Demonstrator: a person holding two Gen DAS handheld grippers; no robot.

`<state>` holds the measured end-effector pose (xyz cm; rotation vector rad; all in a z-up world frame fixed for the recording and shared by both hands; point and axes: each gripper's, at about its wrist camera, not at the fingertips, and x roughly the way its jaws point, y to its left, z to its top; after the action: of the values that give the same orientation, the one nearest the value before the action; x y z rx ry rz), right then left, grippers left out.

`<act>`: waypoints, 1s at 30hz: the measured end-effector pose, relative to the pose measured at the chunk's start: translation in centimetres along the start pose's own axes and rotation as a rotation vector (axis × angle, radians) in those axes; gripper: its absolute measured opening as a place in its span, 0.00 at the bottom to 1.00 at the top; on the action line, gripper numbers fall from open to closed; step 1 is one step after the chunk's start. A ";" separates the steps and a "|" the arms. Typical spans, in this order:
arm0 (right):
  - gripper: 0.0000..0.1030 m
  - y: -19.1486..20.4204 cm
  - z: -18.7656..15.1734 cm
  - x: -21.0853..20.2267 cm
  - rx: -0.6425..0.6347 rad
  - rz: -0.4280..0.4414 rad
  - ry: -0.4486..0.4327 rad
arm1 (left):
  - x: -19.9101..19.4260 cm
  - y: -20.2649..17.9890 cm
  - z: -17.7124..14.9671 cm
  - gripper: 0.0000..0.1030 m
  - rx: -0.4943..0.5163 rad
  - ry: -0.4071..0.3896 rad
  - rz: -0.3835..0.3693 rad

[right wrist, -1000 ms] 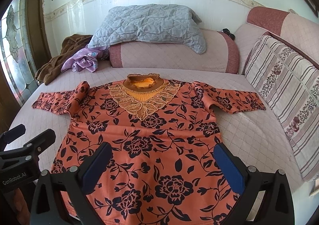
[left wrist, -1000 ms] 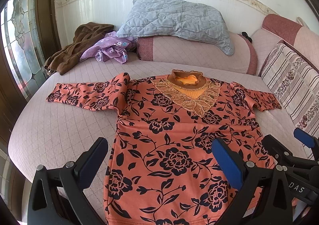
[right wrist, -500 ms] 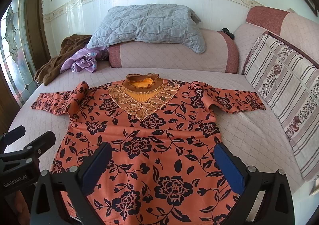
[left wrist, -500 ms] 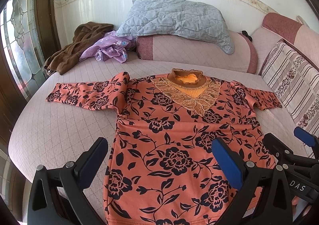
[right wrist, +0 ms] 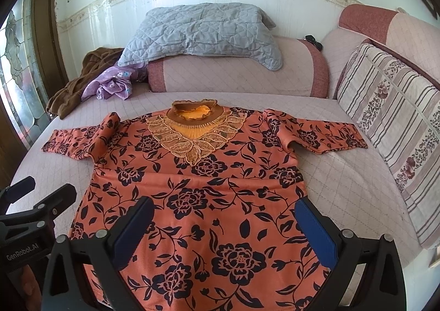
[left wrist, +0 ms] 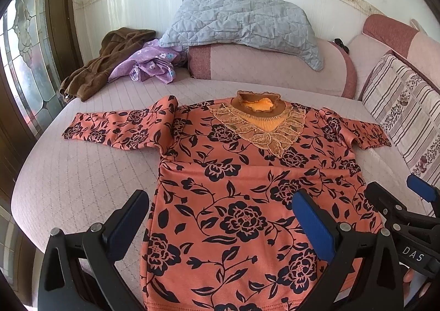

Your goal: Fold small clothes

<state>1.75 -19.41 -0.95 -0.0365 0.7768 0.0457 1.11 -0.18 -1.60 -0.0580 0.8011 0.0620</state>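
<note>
An orange top with black flowers (left wrist: 242,190) (right wrist: 209,187) lies spread flat on the pink quilted bed, collar at the far end, both sleeves out to the sides. Its lace-trimmed collar (left wrist: 258,118) (right wrist: 194,125) faces up. My left gripper (left wrist: 220,217) hovers open over the hem's left part, nothing between its blue pads. My right gripper (right wrist: 225,223) is open above the hem's right part, also holding nothing. Each gripper shows at the edge of the other's view: the right gripper (left wrist: 404,206) and the left gripper (right wrist: 35,198).
A grey quilted blanket (left wrist: 242,22) lies on a pink bolster (left wrist: 269,68) at the back. Brown cloth (left wrist: 110,57) and purple cloth (left wrist: 151,66) are heaped at the back left. A striped cushion (right wrist: 396,123) lines the right side. A glass door (left wrist: 24,52) stands left.
Almost nothing differs; both grippers stay open over the hem, with only a slight drift of the views.
</note>
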 end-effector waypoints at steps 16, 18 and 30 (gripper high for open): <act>1.00 -13.1 -2.0 5.5 0.440 0.290 0.040 | 8.5 3.1 -3.8 1.00 -0.009 0.210 0.086; 1.00 -19.4 -2.9 8.0 0.659 0.360 0.024 | 9.9 3.4 -4.5 1.00 -0.003 0.240 0.108; 0.72 -40.9 1.0 23.3 1.162 0.282 0.006 | 15.1 3.8 -5.0 1.00 0.024 0.268 0.136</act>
<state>21.29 -59.55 -15.89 1.1747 0.7155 -0.1432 7.70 3.78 -16.05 0.0116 1.0733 0.1753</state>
